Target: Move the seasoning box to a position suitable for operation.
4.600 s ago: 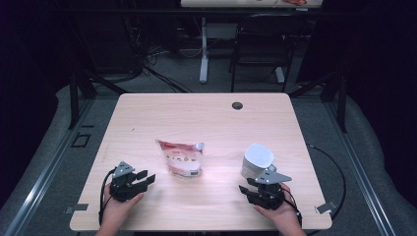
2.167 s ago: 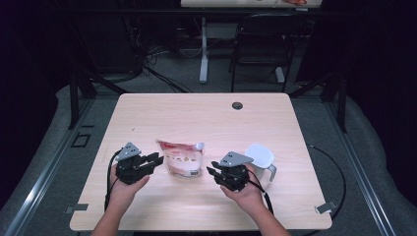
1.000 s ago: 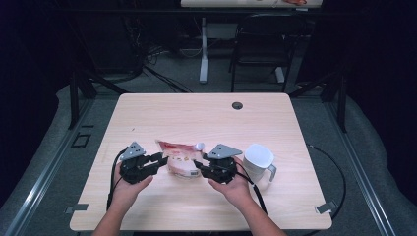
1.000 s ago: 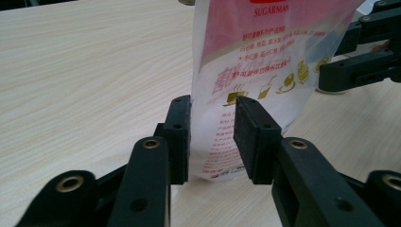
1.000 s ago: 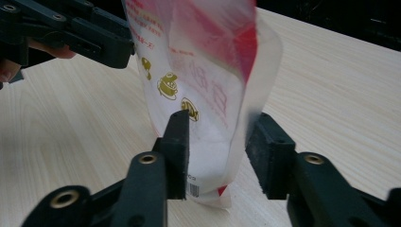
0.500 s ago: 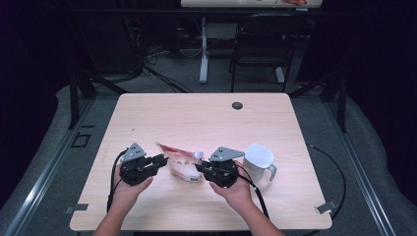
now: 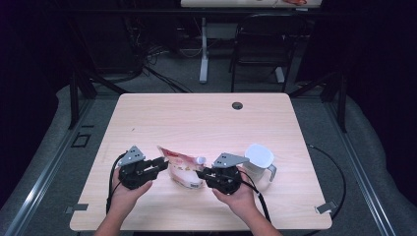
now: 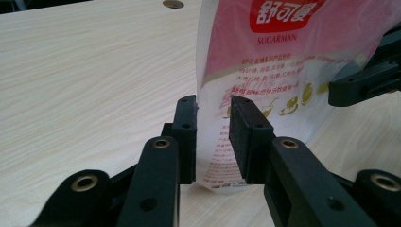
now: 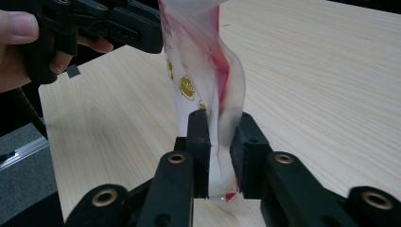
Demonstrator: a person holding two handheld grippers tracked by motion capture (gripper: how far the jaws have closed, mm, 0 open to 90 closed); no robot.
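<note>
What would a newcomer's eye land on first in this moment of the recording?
First, the pink and white pouch at the near middle of the table, pinched from both sides: the left gripper has one edge between its jaws and the right gripper has the other. Next, the white pitcher standing just right of the right hand, apart from the pouch.

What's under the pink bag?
Under the pink bag, bare wooden table. The left tongs and right tongs pinch its edges. Its inside is covered.
</note>
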